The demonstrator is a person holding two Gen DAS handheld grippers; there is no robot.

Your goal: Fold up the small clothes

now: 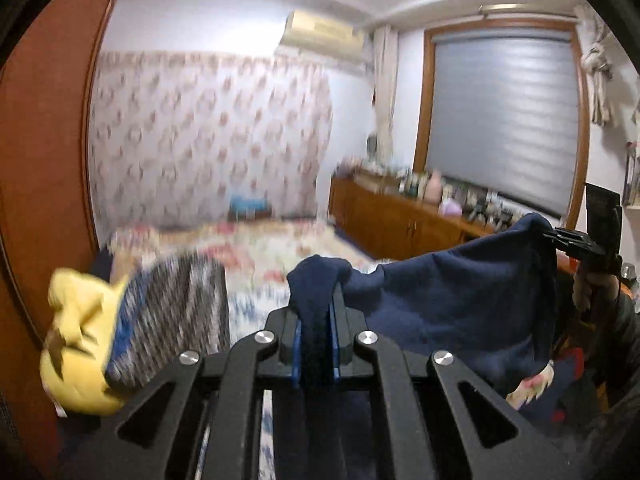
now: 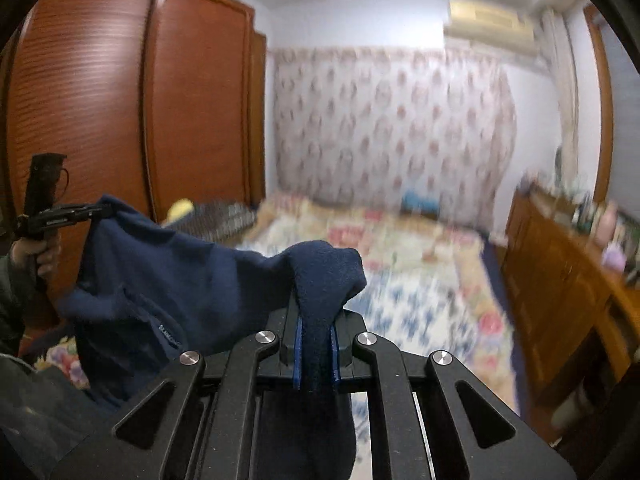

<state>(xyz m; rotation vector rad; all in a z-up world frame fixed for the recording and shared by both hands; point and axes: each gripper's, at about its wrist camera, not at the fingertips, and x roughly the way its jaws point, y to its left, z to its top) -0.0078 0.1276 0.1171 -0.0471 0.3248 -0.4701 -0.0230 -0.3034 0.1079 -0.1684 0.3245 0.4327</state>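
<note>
Above the flowered bed point(image 1: 280, 248), your left gripper point(image 1: 316, 312) and right gripper point(image 2: 316, 312) each clamp the navy garment point(image 1: 452, 296), stretching it flat for folding.

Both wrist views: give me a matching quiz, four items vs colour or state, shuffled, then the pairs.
Items:
1. garment
2. plush
3. blind
4. wardrobe

Colour or state:
A. yellow, lying at the left edge of the bed
B. grey, pulled down over the window
C. navy, held up in the air between the left gripper and the right gripper
D. reddish-brown wood, doors closed

Pairs: 1-C, 2-A, 3-B, 4-D
</note>
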